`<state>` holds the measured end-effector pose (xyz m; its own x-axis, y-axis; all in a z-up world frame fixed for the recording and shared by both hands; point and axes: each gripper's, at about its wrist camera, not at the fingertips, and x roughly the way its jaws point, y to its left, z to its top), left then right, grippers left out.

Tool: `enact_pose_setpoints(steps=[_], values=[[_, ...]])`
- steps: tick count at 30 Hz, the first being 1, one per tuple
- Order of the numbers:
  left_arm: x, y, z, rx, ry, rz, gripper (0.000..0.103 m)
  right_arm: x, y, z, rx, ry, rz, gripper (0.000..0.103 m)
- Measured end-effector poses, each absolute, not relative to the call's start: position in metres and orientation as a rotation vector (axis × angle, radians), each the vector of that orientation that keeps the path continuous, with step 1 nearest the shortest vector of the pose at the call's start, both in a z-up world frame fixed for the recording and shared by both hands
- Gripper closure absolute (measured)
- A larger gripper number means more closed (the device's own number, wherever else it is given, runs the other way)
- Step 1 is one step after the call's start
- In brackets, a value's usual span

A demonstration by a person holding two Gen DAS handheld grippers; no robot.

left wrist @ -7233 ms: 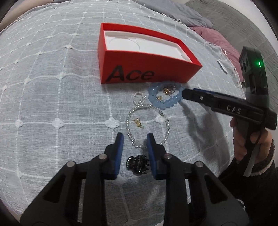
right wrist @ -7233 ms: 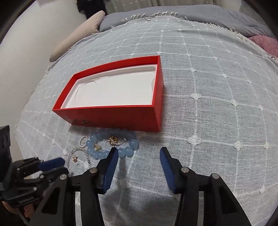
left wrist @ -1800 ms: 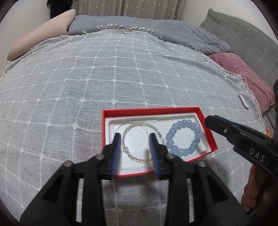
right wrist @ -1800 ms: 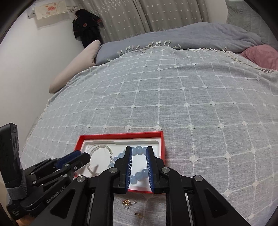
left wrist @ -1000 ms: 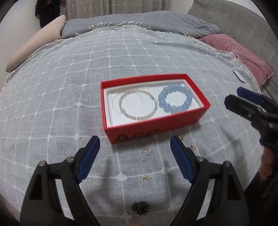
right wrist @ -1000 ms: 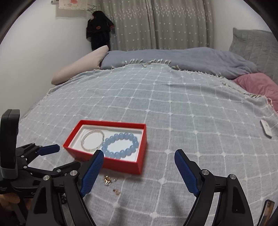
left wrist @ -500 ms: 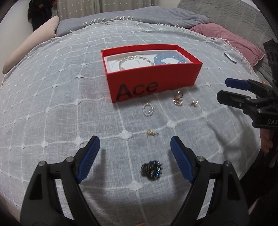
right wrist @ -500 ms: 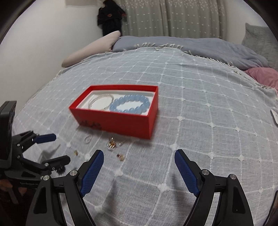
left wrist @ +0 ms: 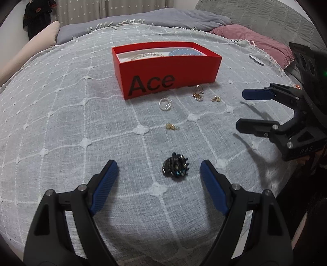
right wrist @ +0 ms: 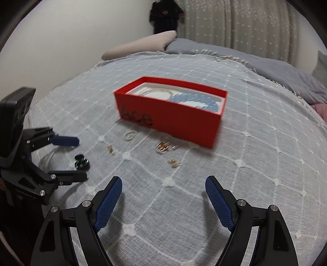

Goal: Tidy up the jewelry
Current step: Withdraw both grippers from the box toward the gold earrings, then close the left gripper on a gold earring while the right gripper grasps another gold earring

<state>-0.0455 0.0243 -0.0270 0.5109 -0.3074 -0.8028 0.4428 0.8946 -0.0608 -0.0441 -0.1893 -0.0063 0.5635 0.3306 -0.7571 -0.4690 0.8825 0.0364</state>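
Observation:
A red box (left wrist: 169, 67) marked "Ace" sits on the grey checked bedspread (left wrist: 61, 114), holding a clear bead bracelet (left wrist: 147, 55) and a blue bead bracelet (right wrist: 196, 100). In front of it lie a small pearl ring (left wrist: 165, 104), gold earrings (left wrist: 198, 94), a gold piece (left wrist: 215, 99) and a gold stud (left wrist: 171, 126). A dark jewelled hair claw (left wrist: 176, 166) lies between the wide-spread fingers of my left gripper (left wrist: 159, 174), which is open and not touching it. My right gripper (right wrist: 163, 194) is open over bare cloth, near the gold piece (right wrist: 173, 162).
A beige pillow (right wrist: 143, 46) and a folded grey blanket (left wrist: 153, 18) lie at the far end of the bed. A pink pillow (left wrist: 255, 38) is at the far right. A small white tag (left wrist: 256, 60) rests near the right bed edge.
Both grippers have sunk lower toward the bedspread and stayed open. The hair claw has come up between the left fingers, and the box looks nearer and lower-angled in both views.

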Motion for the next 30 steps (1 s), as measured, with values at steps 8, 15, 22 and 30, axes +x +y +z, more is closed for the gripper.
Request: enact_pose_setpoints(steps=[8, 15, 22, 30], values=[[-0.046, 0.025, -0.026, 0.133, 0.935, -0.497, 0.044, -0.036, -0.179, -0.015, -0.211, 0.87, 0.501, 0.018], [-0.046, 0.023, -0.024, 0.139, 0.938, -0.519, 0.066, -0.028, -0.183, -0.012, -0.154, 0.879, 0.514, 0.018], [-0.036, 0.023, -0.021, 0.105, 0.941, -0.53, 0.065, -0.022, -0.18, -0.018, -0.161, 0.906, 0.508, 0.019], [-0.024, 0.002, -0.021, 0.16, 0.952, -0.534, 0.065, -0.015, -0.182, -0.02, -0.141, 0.917, 0.492, 0.028]])
